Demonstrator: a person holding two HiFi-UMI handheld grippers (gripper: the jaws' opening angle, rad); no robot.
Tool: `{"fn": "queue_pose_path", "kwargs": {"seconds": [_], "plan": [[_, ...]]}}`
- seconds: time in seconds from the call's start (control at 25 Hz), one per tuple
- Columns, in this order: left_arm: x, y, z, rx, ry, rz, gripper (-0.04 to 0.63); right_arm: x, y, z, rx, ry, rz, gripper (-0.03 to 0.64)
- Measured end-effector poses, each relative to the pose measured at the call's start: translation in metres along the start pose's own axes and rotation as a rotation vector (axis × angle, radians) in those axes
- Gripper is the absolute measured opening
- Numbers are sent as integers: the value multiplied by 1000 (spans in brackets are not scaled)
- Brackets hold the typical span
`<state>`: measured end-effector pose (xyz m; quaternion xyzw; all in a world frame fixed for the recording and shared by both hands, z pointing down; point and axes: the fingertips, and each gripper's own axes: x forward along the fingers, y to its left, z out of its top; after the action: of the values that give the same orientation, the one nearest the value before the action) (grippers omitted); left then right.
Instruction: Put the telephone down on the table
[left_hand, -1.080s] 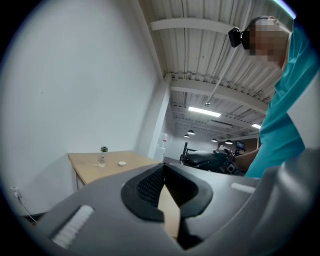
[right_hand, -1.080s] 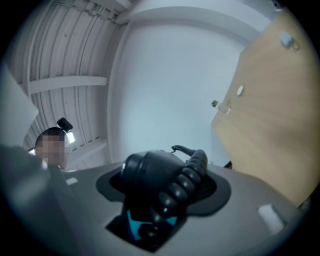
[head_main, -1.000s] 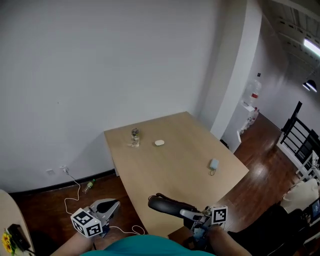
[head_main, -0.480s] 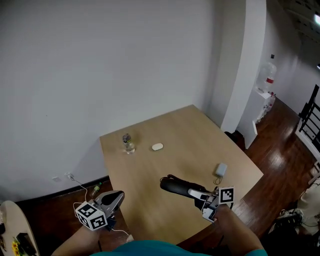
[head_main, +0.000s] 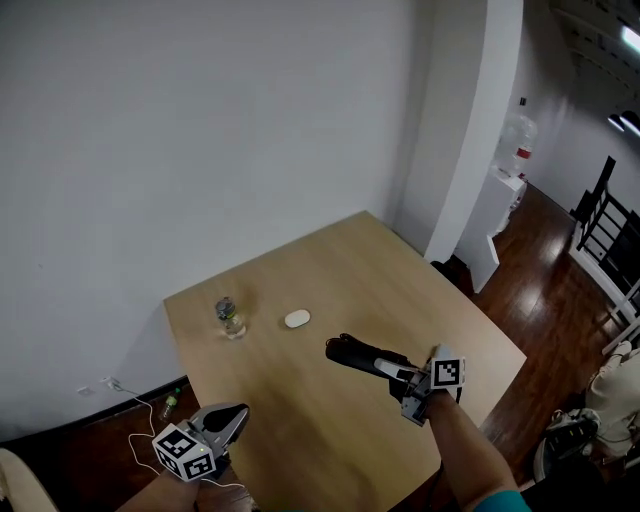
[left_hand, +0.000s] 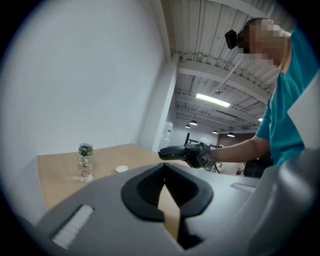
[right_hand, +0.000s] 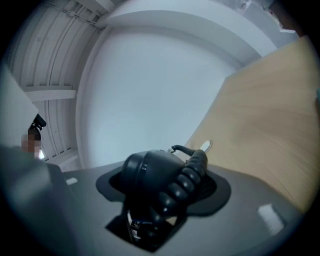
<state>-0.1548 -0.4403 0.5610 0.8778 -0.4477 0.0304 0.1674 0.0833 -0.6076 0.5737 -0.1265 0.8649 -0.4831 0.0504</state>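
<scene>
- Right tool (head_main: 398, 374): clenched on the black telephone (head_main: 362, 356), which lies roughly level between its jaws.
- Telephone: held in the air above the near right part of the surface (head_main: 330, 265), not resting on it.
- Left tool (head_main: 226, 417): at the surface's near left edge, jaws drawn together, tips appearing to meet, nothing in them.
- Far left part of the surface: a clear bottle (head_main: 229, 318) stands upright, with a small white disc (head_main: 297, 319) just beside it.

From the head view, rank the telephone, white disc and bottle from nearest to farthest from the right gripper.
1. The telephone, clamped in the right gripper.
2. The white disc, left of it on the table.
3. The bottle, leftmost.
</scene>
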Motion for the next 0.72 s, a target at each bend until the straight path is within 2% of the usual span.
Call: {"fn": "queue_pose_path", "kwargs": {"seconds": [0.4, 0.72], "plan": [[60, 37, -30, 9, 49, -9, 5, 50, -110, 56, 24, 43, -103, 304], [103, 64, -36, 2, 46, -27, 5, 63, -171, 82, 50, 42, -140, 304]]}}
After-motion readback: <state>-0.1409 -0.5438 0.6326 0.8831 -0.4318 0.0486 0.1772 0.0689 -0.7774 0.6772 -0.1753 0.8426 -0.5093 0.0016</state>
